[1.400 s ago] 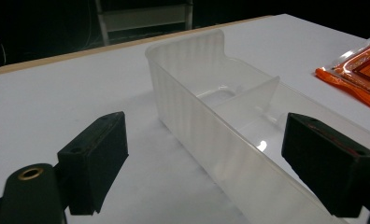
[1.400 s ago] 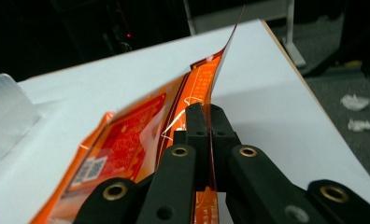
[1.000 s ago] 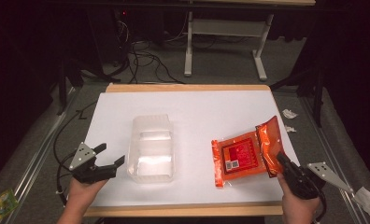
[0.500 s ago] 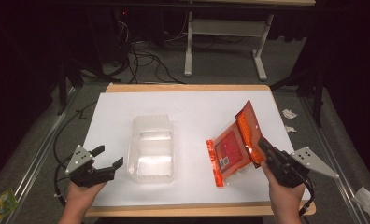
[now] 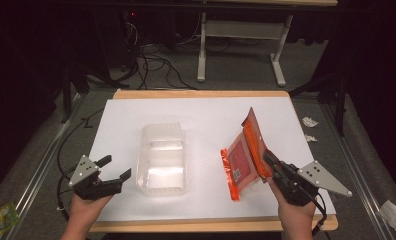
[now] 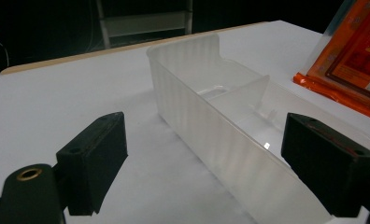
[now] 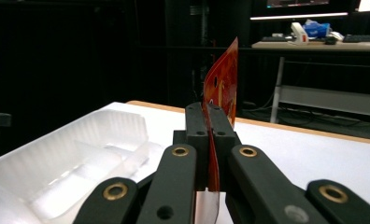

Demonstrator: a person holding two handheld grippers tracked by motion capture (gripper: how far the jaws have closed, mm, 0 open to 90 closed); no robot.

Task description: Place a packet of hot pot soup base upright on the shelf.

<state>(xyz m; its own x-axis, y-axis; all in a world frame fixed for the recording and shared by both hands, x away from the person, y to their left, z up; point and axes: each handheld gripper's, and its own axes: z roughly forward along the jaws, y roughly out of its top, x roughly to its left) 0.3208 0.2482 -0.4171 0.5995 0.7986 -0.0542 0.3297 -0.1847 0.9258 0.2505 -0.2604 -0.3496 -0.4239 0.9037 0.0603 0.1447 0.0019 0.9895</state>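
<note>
High view: right gripper [image 5: 267, 159], jaws clamped on the orange packet [image 5: 244, 155], which is tilted up with its lower edge on the white surface [image 5: 206, 112], right of the empty clear tray [image 5: 162, 160]. Packet not yet in the tray, I judge.

Left gripper view: left gripper [image 6: 216, 163] beside the tray, jaws spread, empty. Label print illegible.

Right gripper view: packet edge pinched upright.

No readable text anywhere. On the orange packet [image 5: 246, 157], a printed label panel with a barcode-like white patch, lettering too small and blurred to make out from the high view; same packet [image 6: 356, 56] in the left gripper view, framed panel and white strip at the edge, characters illegible.
</note>
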